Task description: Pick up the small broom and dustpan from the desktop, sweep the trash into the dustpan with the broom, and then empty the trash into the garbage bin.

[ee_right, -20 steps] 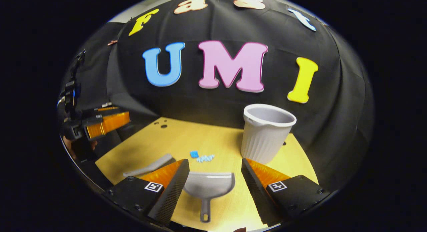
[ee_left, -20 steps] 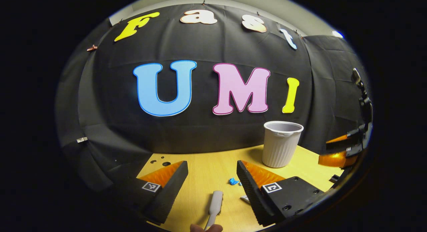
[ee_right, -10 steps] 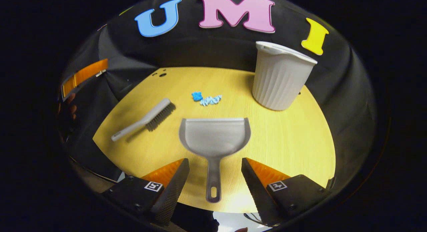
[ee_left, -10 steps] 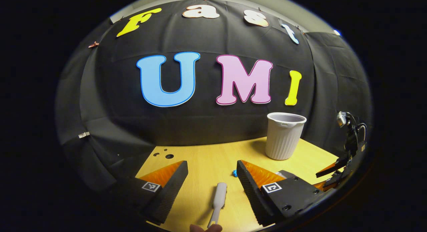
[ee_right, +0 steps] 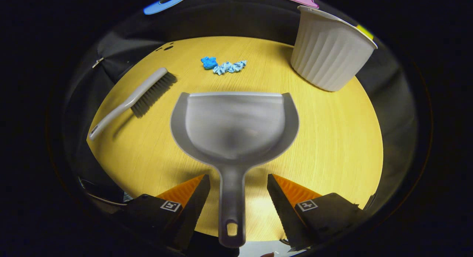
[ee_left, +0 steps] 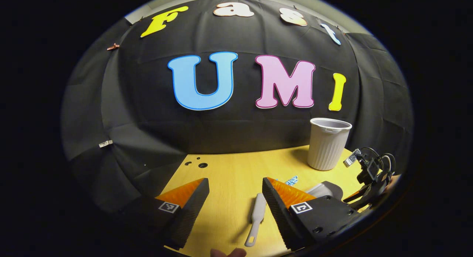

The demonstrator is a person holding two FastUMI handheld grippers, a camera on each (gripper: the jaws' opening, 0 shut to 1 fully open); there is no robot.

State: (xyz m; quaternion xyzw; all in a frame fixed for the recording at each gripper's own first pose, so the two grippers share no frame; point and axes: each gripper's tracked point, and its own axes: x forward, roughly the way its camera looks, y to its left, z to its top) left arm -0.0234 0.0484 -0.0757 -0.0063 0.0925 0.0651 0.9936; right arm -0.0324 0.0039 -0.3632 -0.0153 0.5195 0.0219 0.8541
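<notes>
In the right gripper view a grey dustpan (ee_right: 236,122) lies flat on the yellow desktop (ee_right: 332,131), its handle (ee_right: 231,209) running back between the fingers of my open right gripper (ee_right: 238,198). The small grey broom (ee_right: 135,98) lies to its left, and blue trash (ee_right: 223,66) sits beyond the pan's lip. In the left gripper view my left gripper (ee_left: 235,201) is open above the desk, with the broom (ee_left: 257,218) lying near its right finger. The blue trash (ee_left: 292,180) and part of the dustpan (ee_left: 325,190) peek out behind that finger. The right gripper (ee_left: 369,179) appears at the far right.
A white ribbed garbage bin (ee_right: 330,51) stands upright at the back right of the desk, seen as the bin (ee_left: 328,143) in the left gripper view. Cable holes (ee_left: 199,164) mark the desk's back left. Black cloth walls close in behind the desk.
My right gripper has dropped and moved forward, so the dustpan's handle now lies between its fingers. My left gripper has shifted left, and the broom now lies nearer its right finger.
</notes>
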